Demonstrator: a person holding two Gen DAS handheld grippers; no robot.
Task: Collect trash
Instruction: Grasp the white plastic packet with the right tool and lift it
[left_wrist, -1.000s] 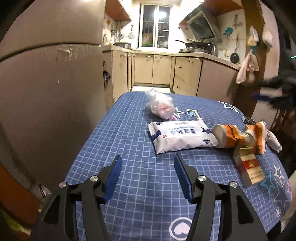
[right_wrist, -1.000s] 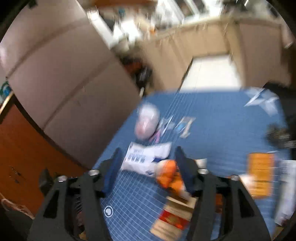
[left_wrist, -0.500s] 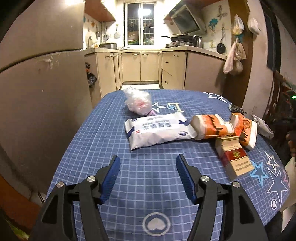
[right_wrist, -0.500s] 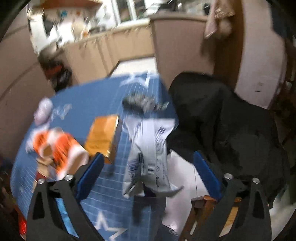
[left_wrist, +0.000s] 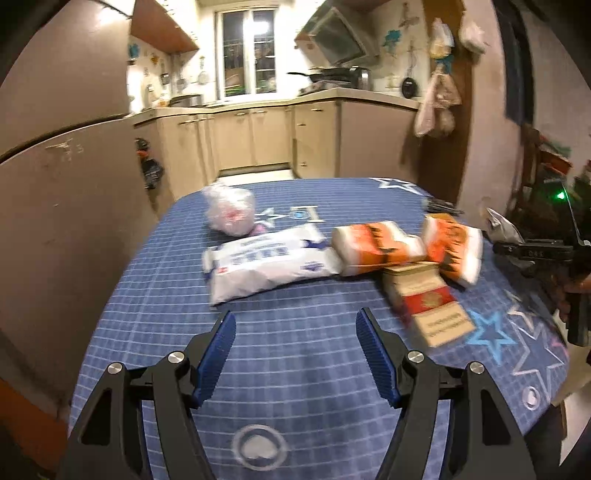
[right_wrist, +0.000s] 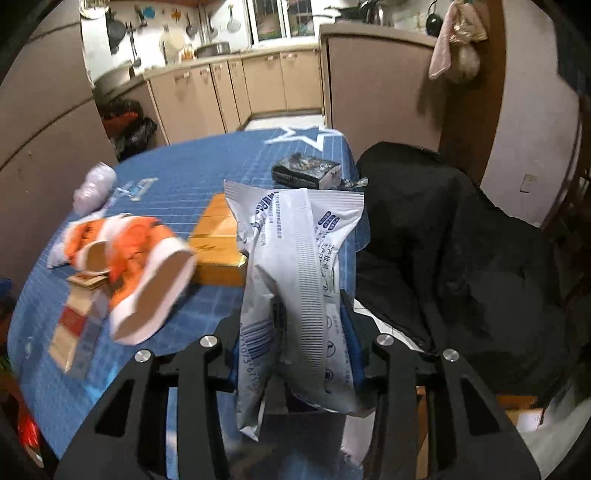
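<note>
My right gripper (right_wrist: 295, 332) is shut on a crumpled white wrapper with blue print (right_wrist: 295, 266), held above the table's right edge. My left gripper (left_wrist: 295, 343) is open and empty above the near part of the blue checked tablecloth (left_wrist: 295, 387). Beyond it lie a white wipes pack (left_wrist: 269, 262), two orange-and-white packs (left_wrist: 376, 247), a red and tan carton (left_wrist: 424, 299) and a clear plastic bag (left_wrist: 231, 214). The orange packs (right_wrist: 140, 254), a yellow box (right_wrist: 218, 243) and a dark small packet (right_wrist: 306, 171) show in the right wrist view.
A brown fridge wall (left_wrist: 66, 192) stands left of the table. A chair draped with a black garment (right_wrist: 461, 251) stands at the table's right. Kitchen cabinets (left_wrist: 258, 136) lie beyond. The right gripper's body (left_wrist: 546, 254) shows at the far right of the left wrist view.
My right gripper swung right from the orange packs, opened wide over the white wrapper and has now shut on it. My left gripper shifted slightly, still open.
</note>
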